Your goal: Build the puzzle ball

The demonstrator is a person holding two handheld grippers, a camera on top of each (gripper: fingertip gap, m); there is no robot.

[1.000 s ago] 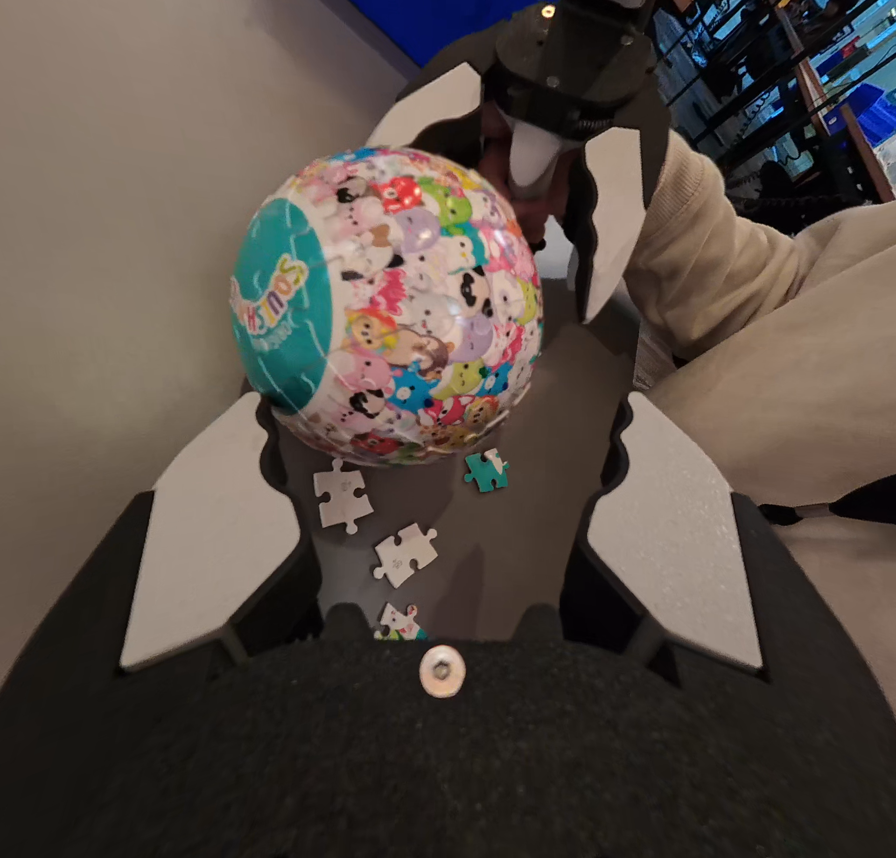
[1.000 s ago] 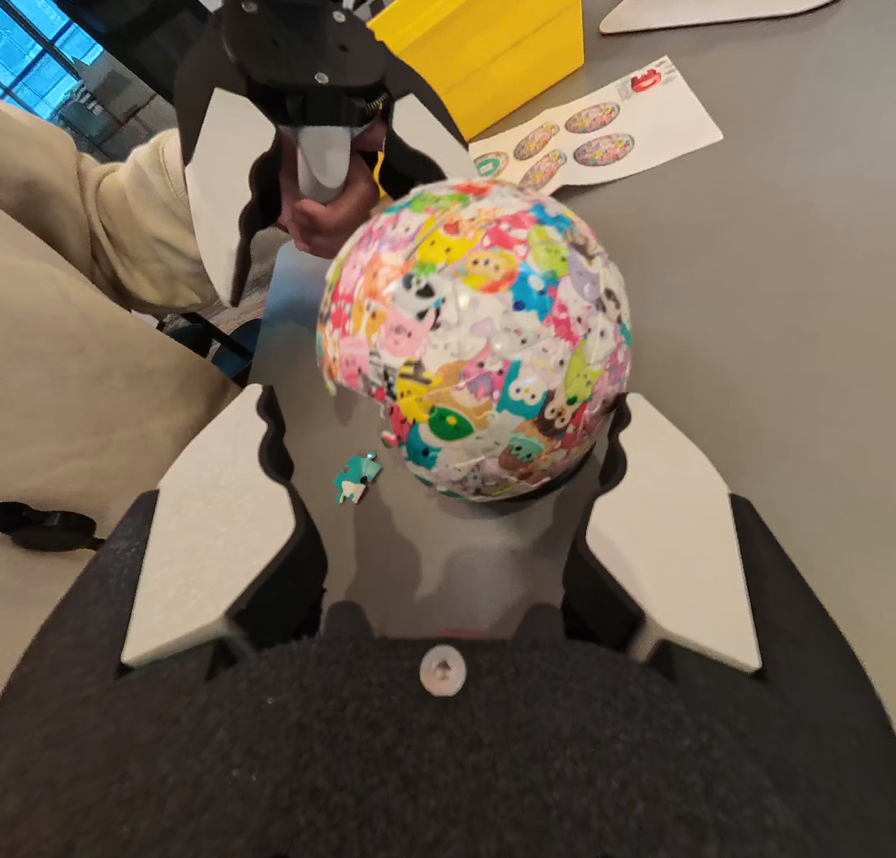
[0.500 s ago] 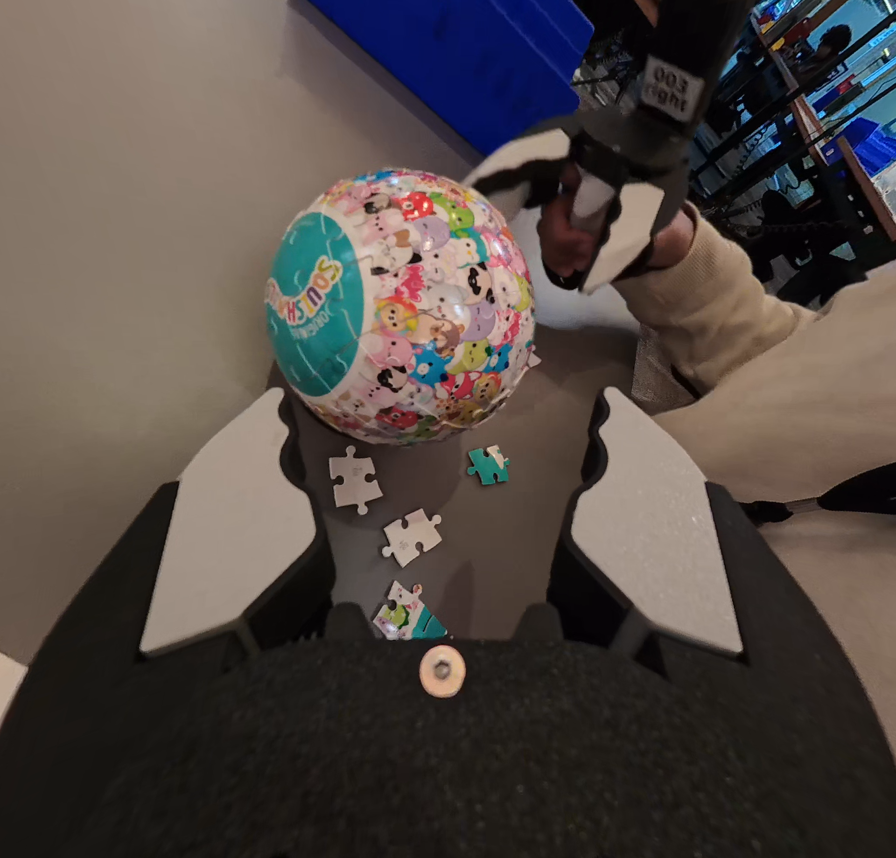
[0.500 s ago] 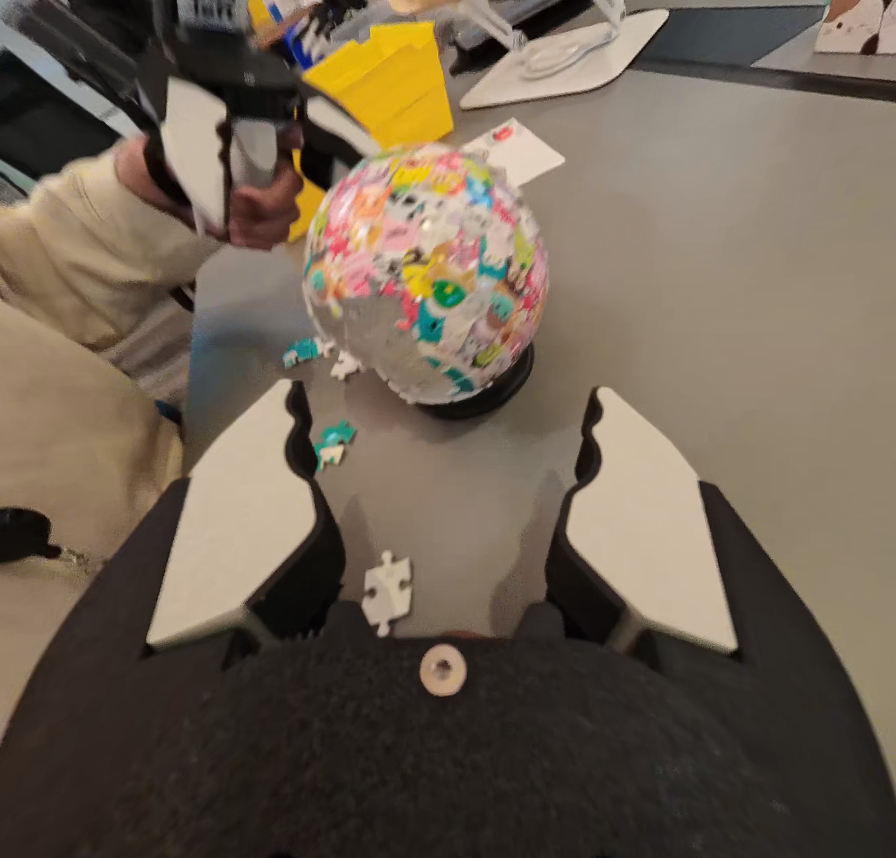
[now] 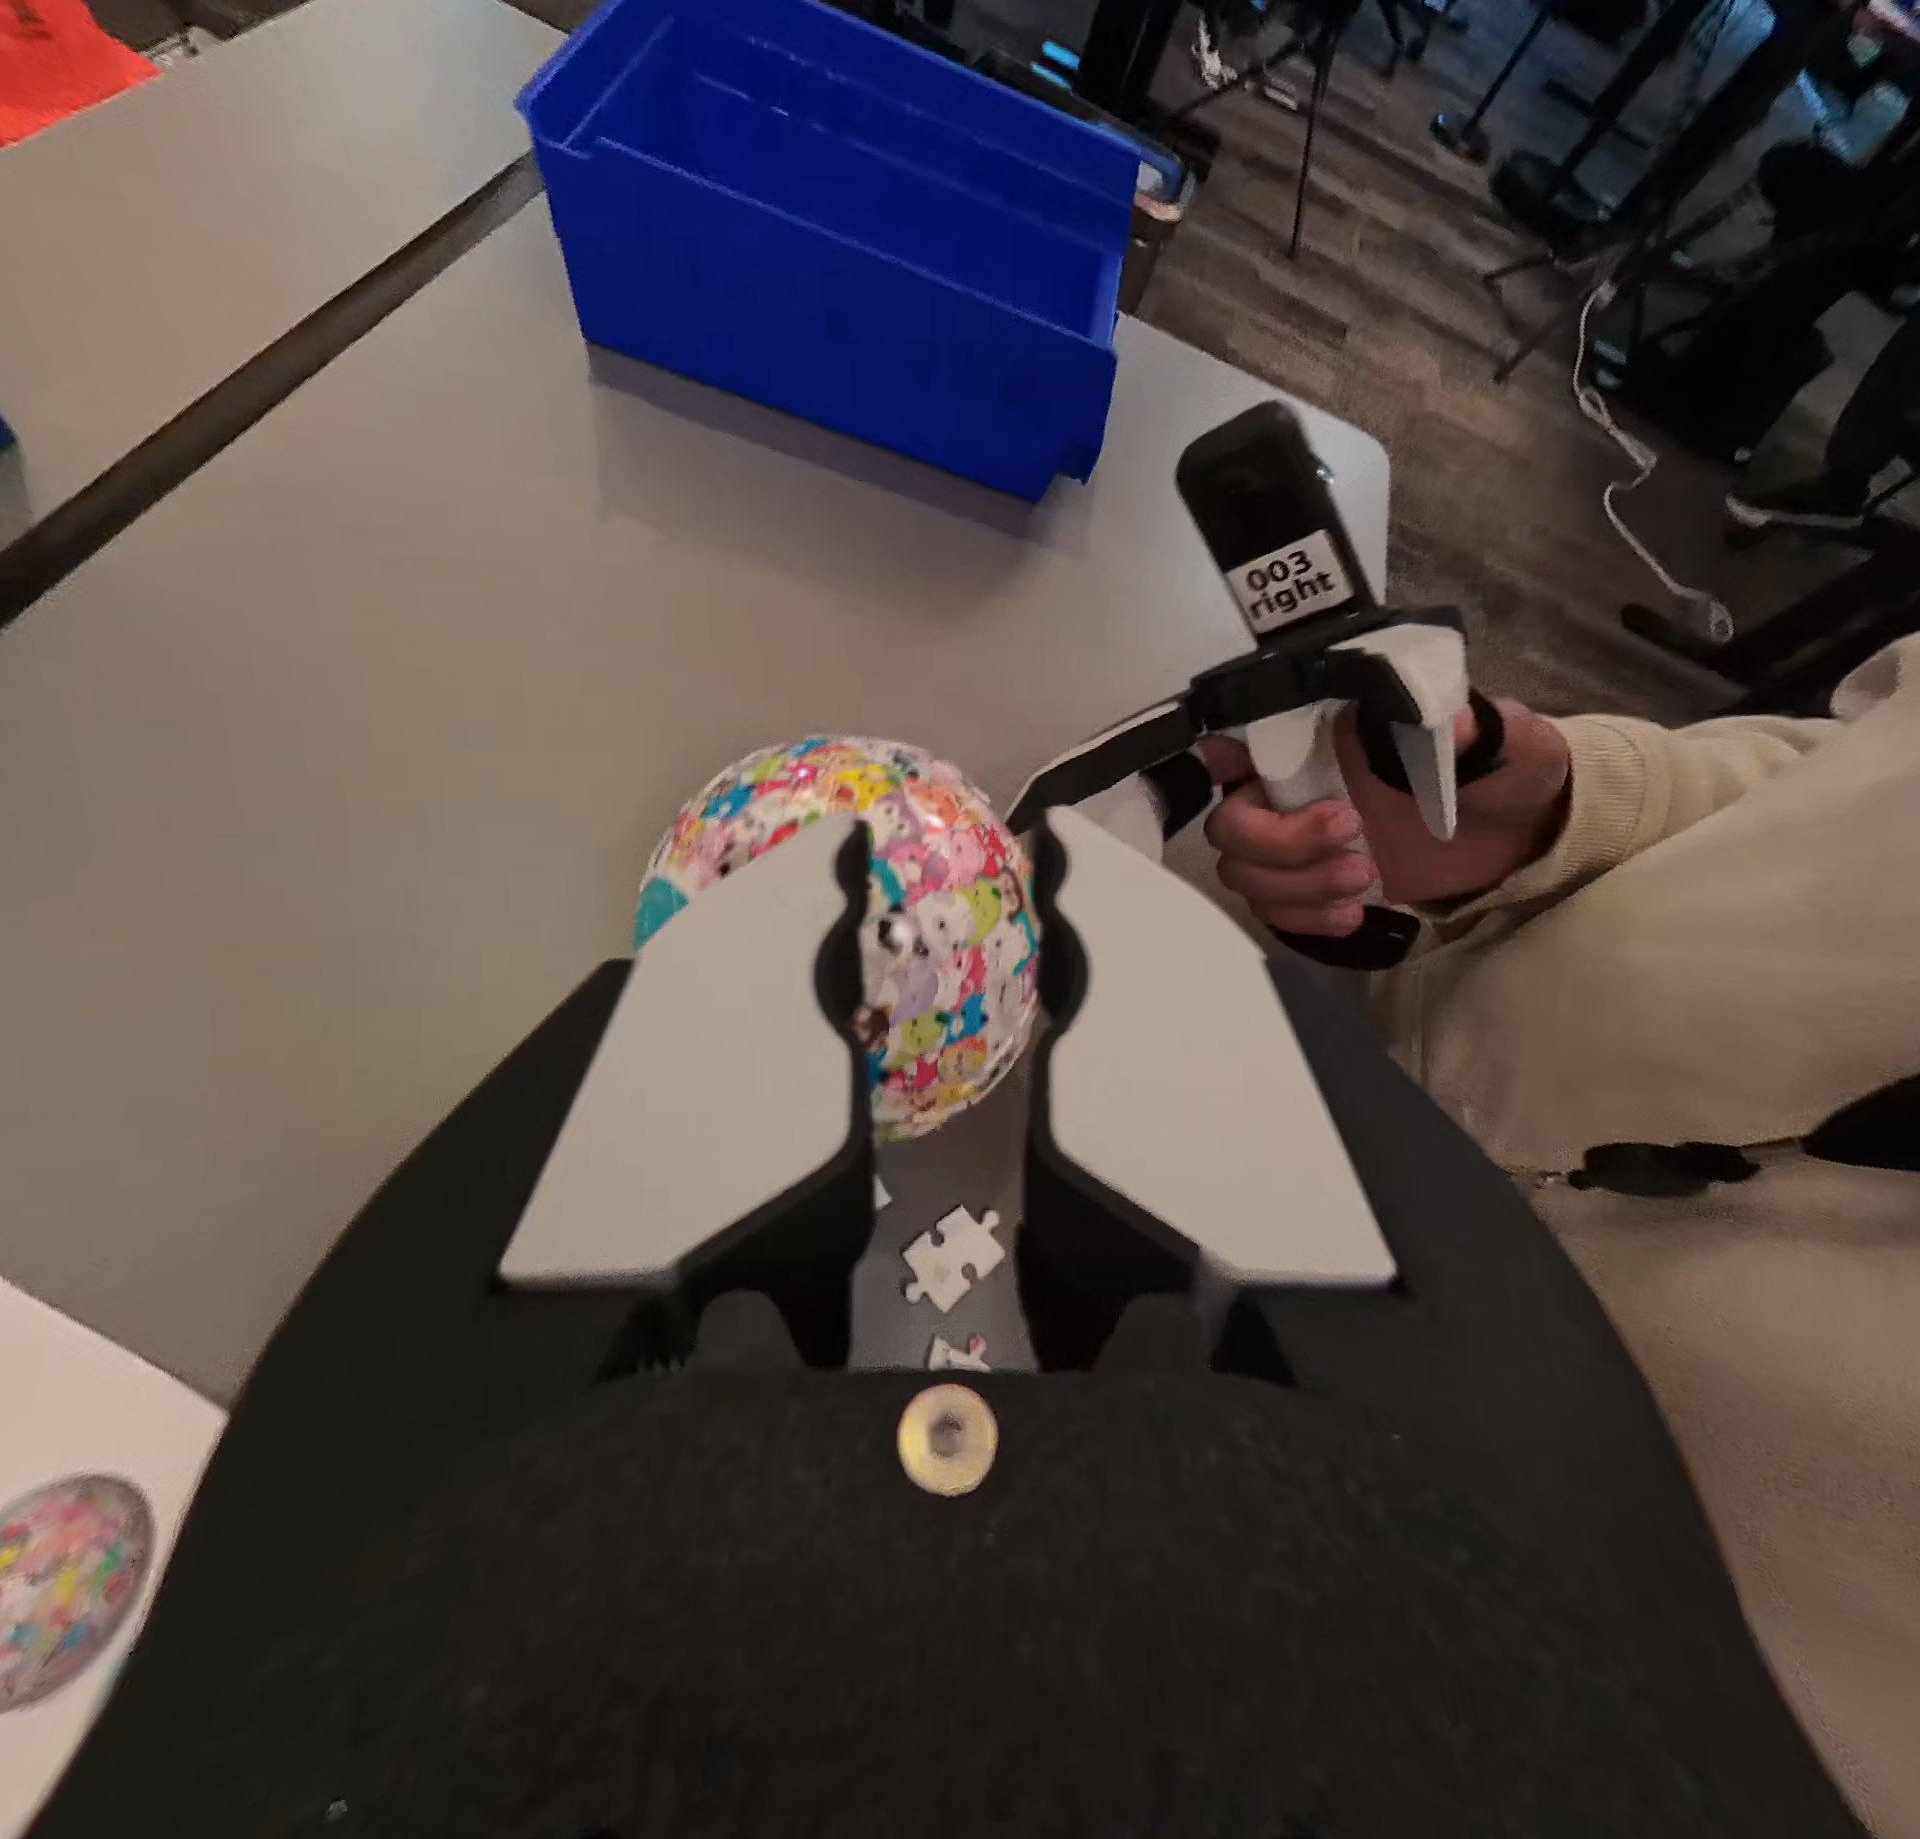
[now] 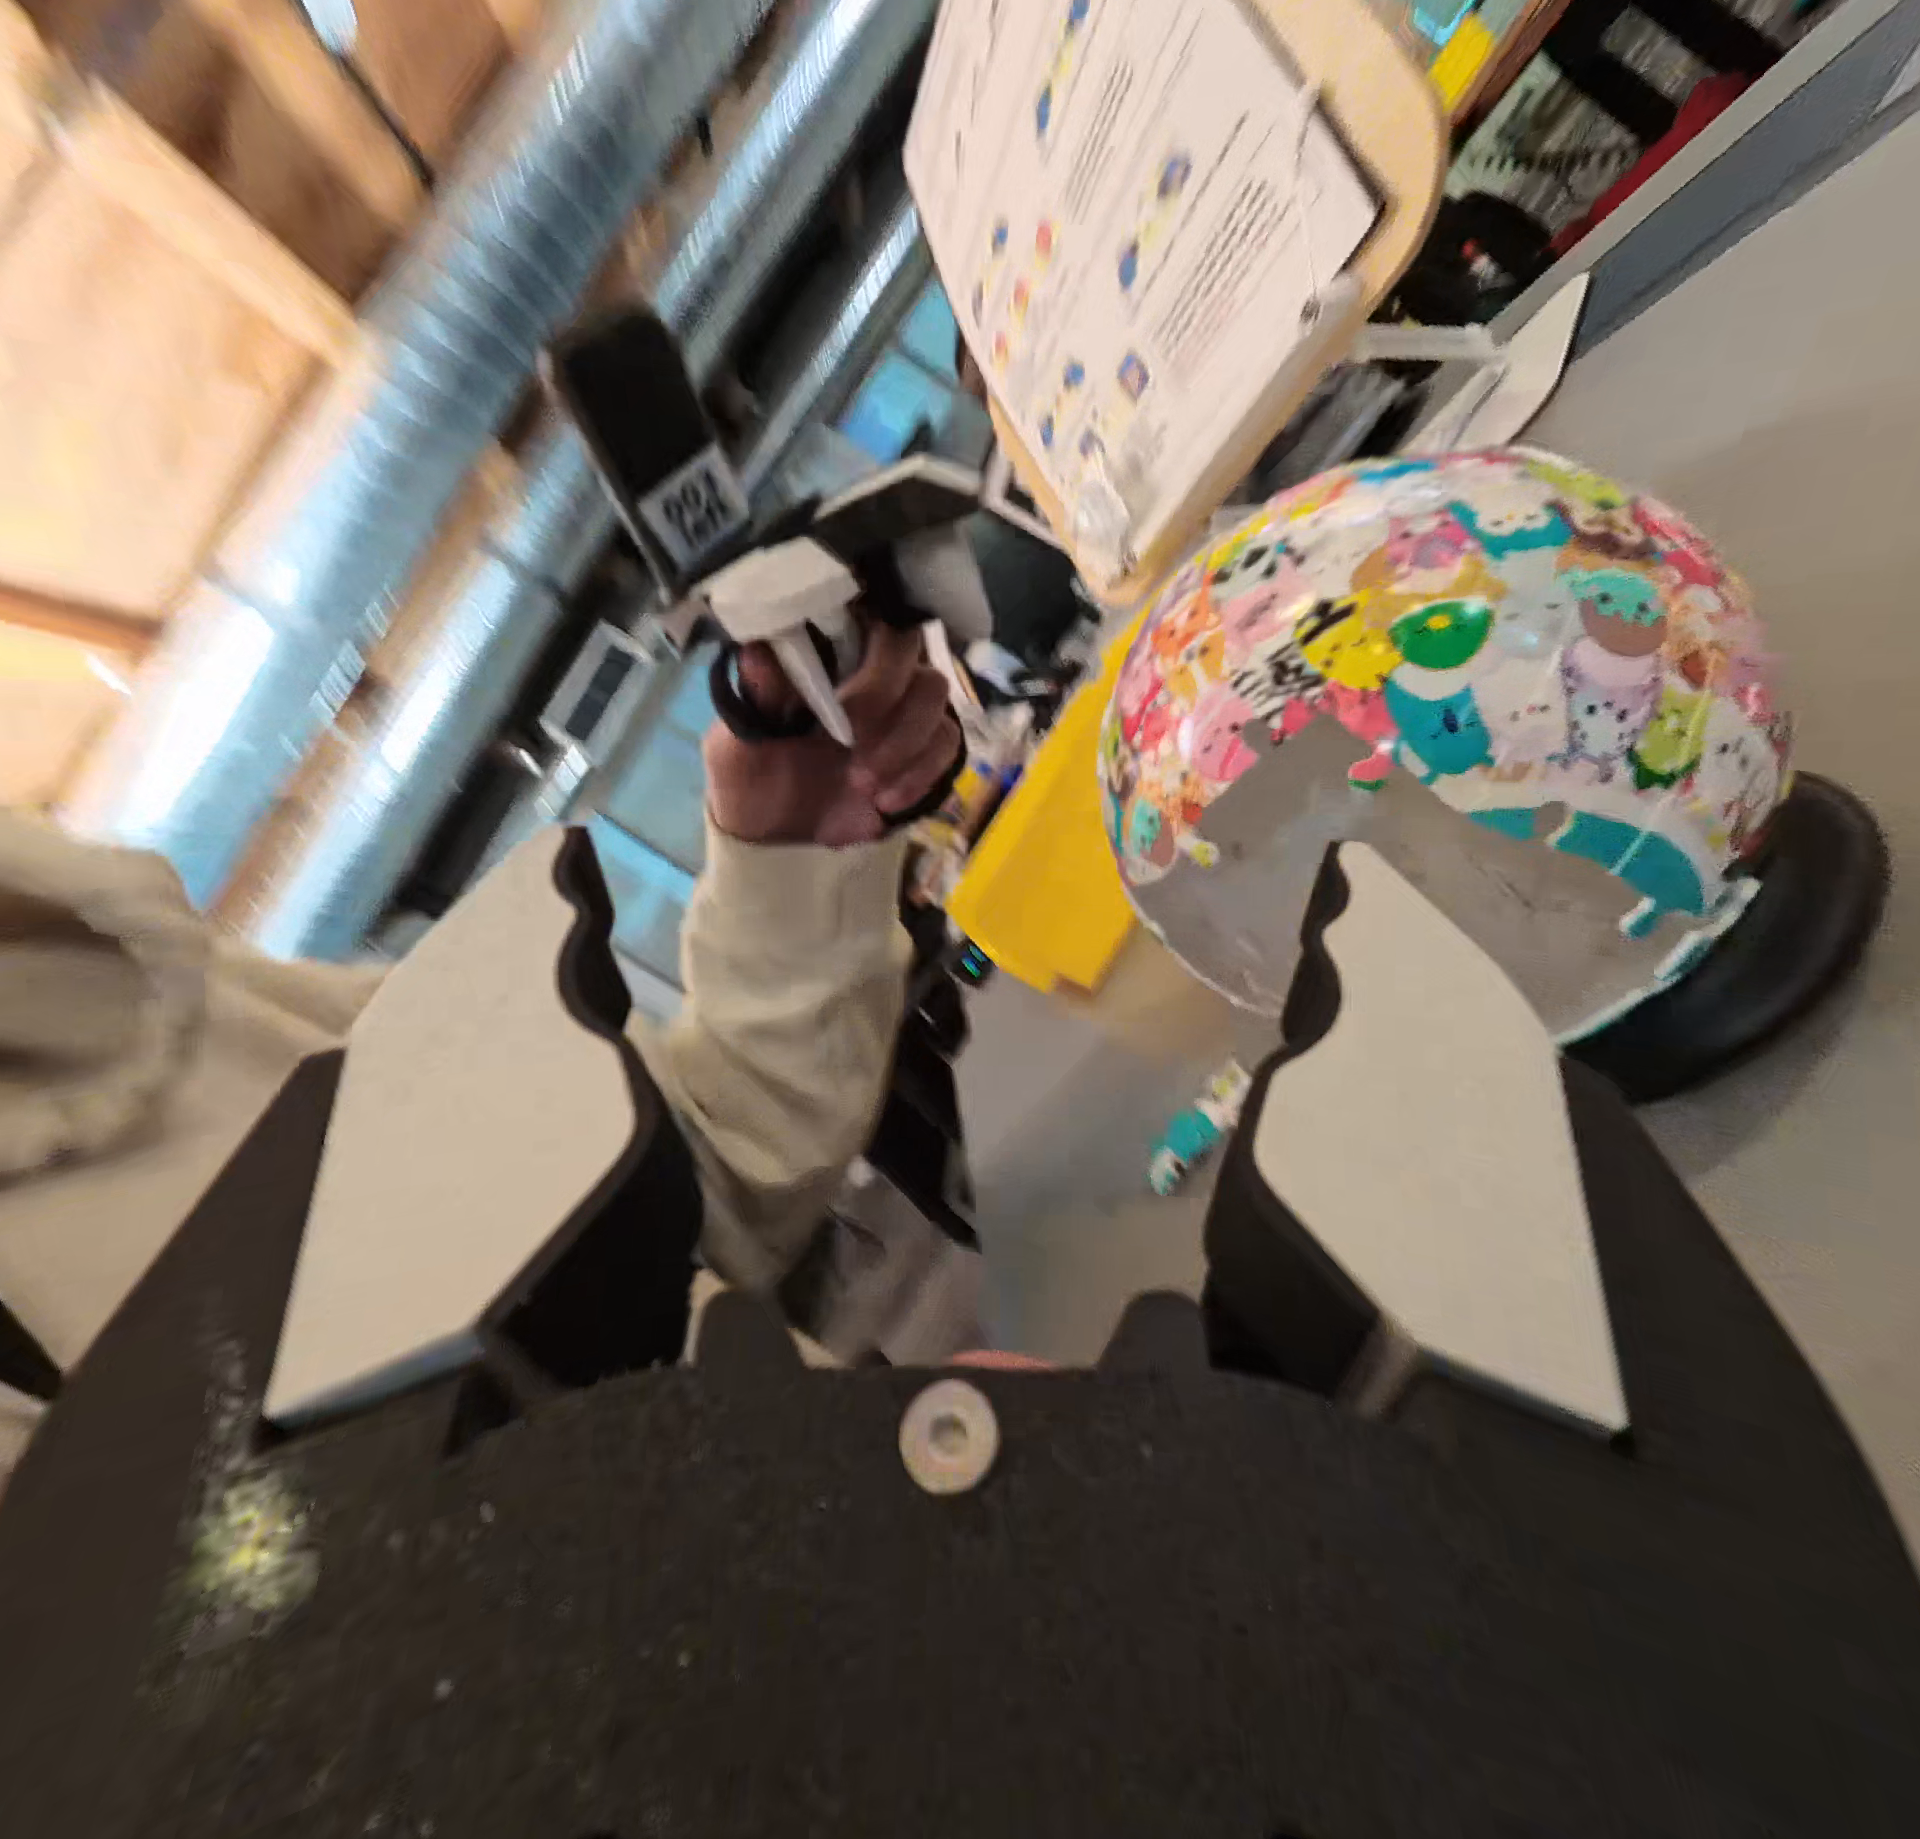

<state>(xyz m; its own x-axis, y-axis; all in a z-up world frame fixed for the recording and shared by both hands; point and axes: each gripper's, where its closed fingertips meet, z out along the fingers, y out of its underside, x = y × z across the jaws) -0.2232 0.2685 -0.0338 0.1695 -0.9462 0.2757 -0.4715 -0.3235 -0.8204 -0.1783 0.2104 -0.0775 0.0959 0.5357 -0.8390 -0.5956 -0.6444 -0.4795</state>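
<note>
Left wrist view: left gripper (image 5: 945, 890) raised above the grey table (image 5: 364, 646), jaws narrowed to a slim gap with nothing between them. Puzzle ball (image 5: 935, 948) sits on the table beyond and below the fingertips, partly hidden by the pads. Loose white puzzle piece (image 5: 951, 1264) lies on the table between the jaws. Blue bin (image 5: 831, 231) stands at the far edge. Only this view shows the teal patch on the ball's left side.

Right wrist view (blurred, tilted): right gripper (image 6: 956, 885) wide open, empty; ball (image 6: 1455, 667) off beyond its right finger, apart from it. Only here visible: black ring stand (image 6: 1787, 958) under the ball, and a bare grey unfinished area low on the shell. Teal piece (image 6: 1190, 1140) on the table beside the right finger. Yellow bin (image 6: 1039, 875) behind.
</note>
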